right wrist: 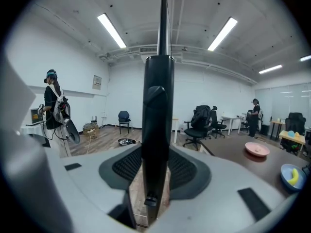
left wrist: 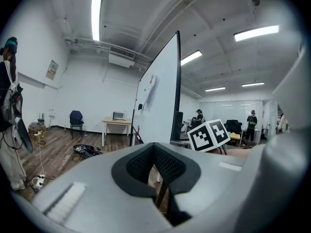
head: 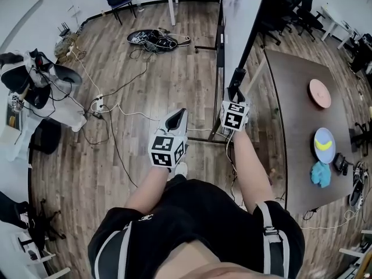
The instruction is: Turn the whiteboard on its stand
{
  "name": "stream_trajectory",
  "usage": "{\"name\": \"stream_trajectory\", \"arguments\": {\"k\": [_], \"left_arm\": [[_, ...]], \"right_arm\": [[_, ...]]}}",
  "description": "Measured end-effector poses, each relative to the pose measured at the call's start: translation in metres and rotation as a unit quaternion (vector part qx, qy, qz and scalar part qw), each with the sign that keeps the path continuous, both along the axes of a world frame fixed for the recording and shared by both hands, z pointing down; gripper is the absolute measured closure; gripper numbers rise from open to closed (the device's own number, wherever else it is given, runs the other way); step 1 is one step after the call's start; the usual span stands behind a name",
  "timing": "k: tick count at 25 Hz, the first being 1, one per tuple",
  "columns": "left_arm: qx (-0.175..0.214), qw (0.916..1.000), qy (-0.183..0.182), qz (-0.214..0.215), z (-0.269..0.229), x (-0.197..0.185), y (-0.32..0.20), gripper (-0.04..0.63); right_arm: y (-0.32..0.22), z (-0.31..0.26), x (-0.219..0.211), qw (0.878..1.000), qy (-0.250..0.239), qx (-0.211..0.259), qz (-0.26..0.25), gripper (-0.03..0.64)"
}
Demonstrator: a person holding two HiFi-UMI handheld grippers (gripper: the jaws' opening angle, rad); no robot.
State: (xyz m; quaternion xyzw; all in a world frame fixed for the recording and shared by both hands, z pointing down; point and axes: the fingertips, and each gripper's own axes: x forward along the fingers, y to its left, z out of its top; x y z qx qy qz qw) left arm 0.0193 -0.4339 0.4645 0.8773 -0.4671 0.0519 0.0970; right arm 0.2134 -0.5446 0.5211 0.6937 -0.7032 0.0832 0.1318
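Observation:
The whiteboard (head: 244, 16) stands edge-on in front of me on its black wheeled stand (head: 203, 141). In the head view my right gripper (head: 236, 92) reaches the board's near vertical edge at about waist height. In the right gripper view the black edge frame (right wrist: 158, 106) runs straight up between the two pads of the right gripper (right wrist: 156, 154), and both pads lie against it. My left gripper (head: 177, 116) hangs to the left of the board, apart from it. Its pads (left wrist: 167, 164) meet at the tips with nothing between them, and the whiteboard (left wrist: 158, 101) rises behind them.
A brown table (head: 302, 115) stands close on the right with a pink plate (head: 319, 93), a blue plate (head: 324, 145) and a blue cloth (head: 320, 174). Cables (head: 154, 38) and a power strip (head: 97, 104) lie on the wooden floor. A person (head: 35, 80) stands at the left.

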Motion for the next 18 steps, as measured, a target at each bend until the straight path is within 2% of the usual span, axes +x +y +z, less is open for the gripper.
{"name": "stream_trajectory", "arguments": {"k": [9, 18], "left_arm": [[-0.002, 0.9998, 0.002, -0.02, 0.005, 0.001, 0.031, 0.588], [-0.006, 0.9998, -0.002, -0.018, 0.008, 0.015, 0.054, 0.588]], "right_arm": [[0.019, 0.001, 0.007, 1.0, 0.003, -0.006, -0.015, 0.442], [0.051, -0.001, 0.029, 1.0, -0.001, 0.005, -0.007, 0.442]]}}
